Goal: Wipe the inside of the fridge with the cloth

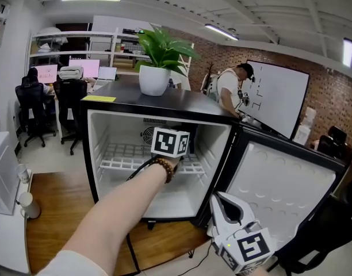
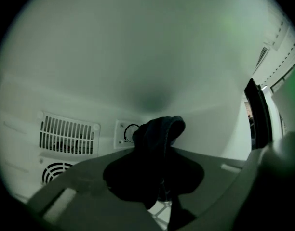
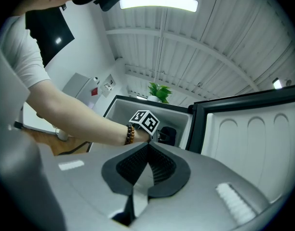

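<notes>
I judge the wiping step to be under way. My left gripper (image 1: 171,144) is reached deep into the open fridge (image 1: 101,154), above the wire shelf (image 1: 121,158), toward the upper right of the far wall. Its jaws are partly closed and pinch the cloth (image 2: 156,146).

The cloth is dark and bunched into a thick wad. A folded end pokes out past the jaw tips toward the far wall, close to the round dial (image 2: 131,133) and just right of the slotted vent (image 2: 68,134). The light in there is dim, so I cannot tell whether the fold presses on the wall or hangs just short of it.

My right gripper (image 1: 225,209) waits low and near, outside the fridge beside the open door (image 1: 279,177). Its jaws are pressed together on nothing.

Next, I think the wad needs pressing flat against the wall and sweeping across it. I should steer clear of the dial and vent so the cloth does not snag. The side walls and the floor under the shelf look left to do.
</notes>
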A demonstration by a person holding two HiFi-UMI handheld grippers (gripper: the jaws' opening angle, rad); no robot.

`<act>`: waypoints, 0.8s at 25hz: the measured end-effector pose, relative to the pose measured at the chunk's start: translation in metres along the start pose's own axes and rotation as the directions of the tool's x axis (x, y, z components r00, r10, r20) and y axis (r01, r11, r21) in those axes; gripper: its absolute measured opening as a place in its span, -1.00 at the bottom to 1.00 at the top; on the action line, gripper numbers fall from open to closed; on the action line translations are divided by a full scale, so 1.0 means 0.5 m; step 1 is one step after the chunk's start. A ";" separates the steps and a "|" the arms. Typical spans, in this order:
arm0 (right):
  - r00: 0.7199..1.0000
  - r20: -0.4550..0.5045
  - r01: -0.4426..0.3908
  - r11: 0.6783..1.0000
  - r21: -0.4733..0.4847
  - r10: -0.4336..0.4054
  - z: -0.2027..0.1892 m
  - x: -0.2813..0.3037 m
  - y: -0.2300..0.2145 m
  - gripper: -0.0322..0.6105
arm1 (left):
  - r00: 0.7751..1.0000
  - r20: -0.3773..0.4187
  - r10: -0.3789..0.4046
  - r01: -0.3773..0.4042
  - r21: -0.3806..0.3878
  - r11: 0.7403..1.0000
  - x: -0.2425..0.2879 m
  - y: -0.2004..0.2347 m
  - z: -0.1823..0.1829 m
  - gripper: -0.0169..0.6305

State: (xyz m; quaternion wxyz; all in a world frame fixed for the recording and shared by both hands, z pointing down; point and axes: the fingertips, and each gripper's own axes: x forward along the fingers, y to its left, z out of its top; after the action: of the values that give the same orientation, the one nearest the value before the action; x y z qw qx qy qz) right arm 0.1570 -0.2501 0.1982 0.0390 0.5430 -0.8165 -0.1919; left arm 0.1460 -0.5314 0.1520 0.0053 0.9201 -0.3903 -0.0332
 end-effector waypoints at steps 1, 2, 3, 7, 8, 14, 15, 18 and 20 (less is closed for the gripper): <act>1.000 0.000 0.000 1.000 -0.001 0.000 -0.001 -0.001 0.000 -0.90 | 1.000 0.000 -0.002 0.002 -0.003 1.000 0.009 -0.001 0.000 -0.66; 1.000 0.000 -0.001 1.000 -0.003 0.001 -0.002 -0.002 -0.001 -0.90 | 1.000 -0.001 -0.004 0.004 -0.005 1.000 0.017 -0.003 0.000 -0.66; 1.000 0.004 -0.004 1.000 -0.006 0.004 -0.002 -0.003 0.000 -0.90 | 1.000 -0.002 -0.006 0.006 -0.004 1.000 0.026 -0.005 0.000 -0.66; 0.999 0.036 -0.017 1.000 -0.019 0.018 -0.001 -0.002 0.000 -0.90 | 1.000 -0.012 -0.009 0.009 0.009 1.000 0.051 -0.009 -0.001 -0.66; 0.999 0.036 -0.017 1.000 -0.018 0.017 -0.003 -0.003 -0.002 -0.90 | 1.000 -0.015 -0.008 0.008 0.010 1.000 0.055 -0.010 -0.002 -0.66; 0.999 0.033 -0.013 1.000 -0.007 0.013 -0.014 -0.008 -0.010 -0.90 | 0.998 -0.018 -0.052 0.052 -0.012 0.999 0.072 -0.023 -0.005 -0.66; 0.999 0.032 -0.013 1.000 -0.006 0.013 -0.015 -0.008 -0.010 -0.90 | 0.997 -0.016 -0.070 0.070 -0.022 0.997 0.073 -0.028 -0.006 -0.66; 0.999 0.030 -0.016 1.000 -0.006 0.016 -0.013 -0.011 -0.006 -0.90 | 0.993 -0.017 -0.114 0.113 -0.045 0.993 0.069 -0.044 -0.006 -0.66; 0.999 0.034 -0.018 1.000 -0.010 0.018 -0.008 -0.013 -0.002 -0.90 | 0.990 -0.021 -0.136 0.135 -0.047 0.990 0.063 -0.056 -0.005 -0.66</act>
State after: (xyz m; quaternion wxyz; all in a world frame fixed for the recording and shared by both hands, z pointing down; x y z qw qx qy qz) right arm 0.1616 -0.2455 0.2026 0.0294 0.5320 -0.8211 -0.2049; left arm 0.1881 -0.5349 0.1519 0.0285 0.9444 -0.3259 -0.0311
